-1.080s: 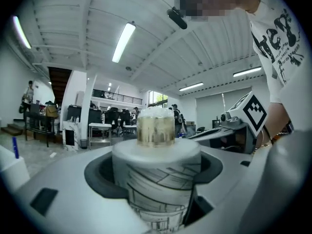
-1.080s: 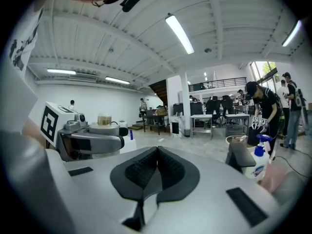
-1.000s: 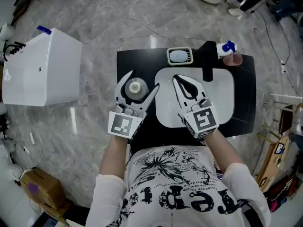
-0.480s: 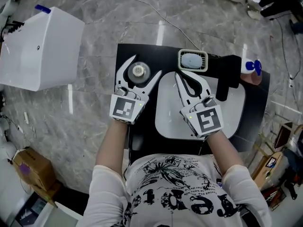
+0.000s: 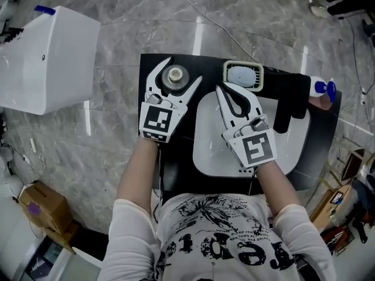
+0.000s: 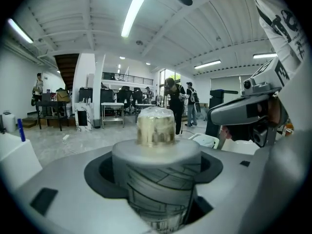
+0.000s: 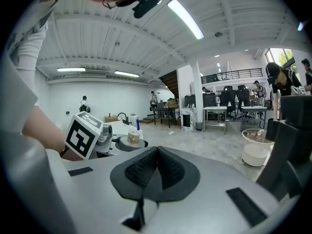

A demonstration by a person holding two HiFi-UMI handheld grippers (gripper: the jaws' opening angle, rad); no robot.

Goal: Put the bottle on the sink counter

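a grey marbled floor [image 5: 117, 40] lay under a black sink counter [image 5: 183, 152] with a white basin [image 5: 211, 151] sunk into it, and a white box [image 5: 47, 60] stood well apart on the floor to the left. at the counter's far edge sat a small pale soap tray [image 5: 243, 75], with a black faucet [image 5: 285, 107] reaching over the basin's right side and a spray bottle [image 5: 322, 89] at the far right corner. the left gripper [image 5: 183, 70] was over the bare black strip of counter left of the basin, its jaws closed around the bottle [image 5: 175, 75]. in the left gripper view the bottle stood upright between the dark pads, its line-patterned body pinched low down and its pale wrapped cap [image 6: 155, 126] rising above the jaws. whether its base touched the counter could not be told. the right gripper [image 5: 225, 95] was over the basin, just beside the left one and apart from the bottle, its ridged pads [image 7: 146, 169] pressed together with nothing between them. from the right gripper view, the bottle showed small off to the left, beyond the left gripper's marker cube [image 7: 85, 134].
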